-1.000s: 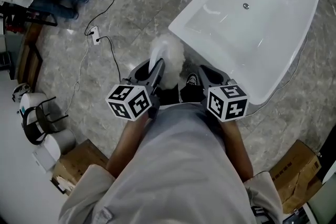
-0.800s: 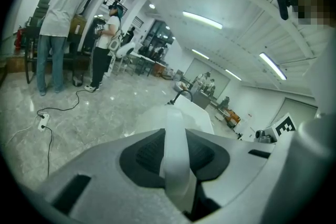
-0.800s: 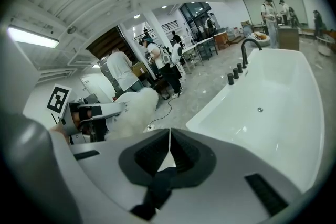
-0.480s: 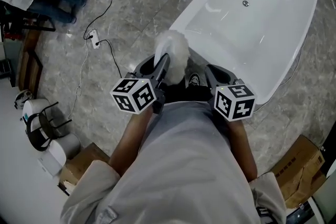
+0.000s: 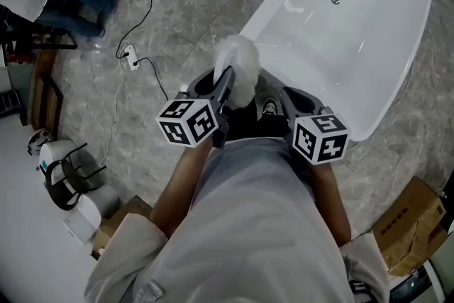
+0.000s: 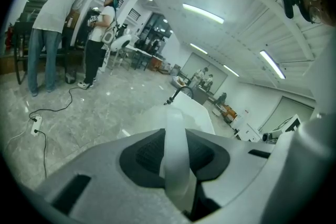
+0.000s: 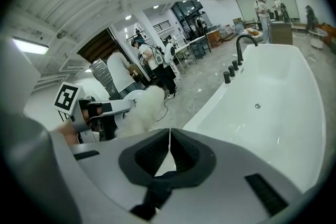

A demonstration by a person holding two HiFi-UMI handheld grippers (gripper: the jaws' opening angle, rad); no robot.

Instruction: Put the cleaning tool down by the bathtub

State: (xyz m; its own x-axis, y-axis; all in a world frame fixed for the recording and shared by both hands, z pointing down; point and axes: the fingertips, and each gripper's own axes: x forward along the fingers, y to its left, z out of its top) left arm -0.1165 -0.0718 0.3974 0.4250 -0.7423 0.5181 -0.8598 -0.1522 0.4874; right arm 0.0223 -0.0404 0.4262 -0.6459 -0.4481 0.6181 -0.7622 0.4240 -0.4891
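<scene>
While the left gripper (image 5: 213,90) is clamping the white handle of the cleaning tool (image 5: 239,64), the carry step is under way and the put-down is not yet done; the tool's fluffy white head is sticking up past the jaws at centre of the head view, held in the air above the grey marble floor (image 5: 191,3), just left of the near corner of the bathtub (image 5: 358,46); the left gripper view is showing the handle running straight up between the two dark pads, pads pressing on it from both sides; the right gripper (image 7: 169,150) is carrying nothing, jaws closed together with only a thin seam between them, hanging at lower centre-right of the head view beside the tub's near end; the bathtub is filling the upper right of the frame, taps at its far end; judging from this, the next move is calling for lowering the left gripper toward the bare floor strip left of the tub rim, laying the tool flat close to the tub wall, then letting the jaws part; cable and power strip at upper left are well apart, not in the way.
</scene>
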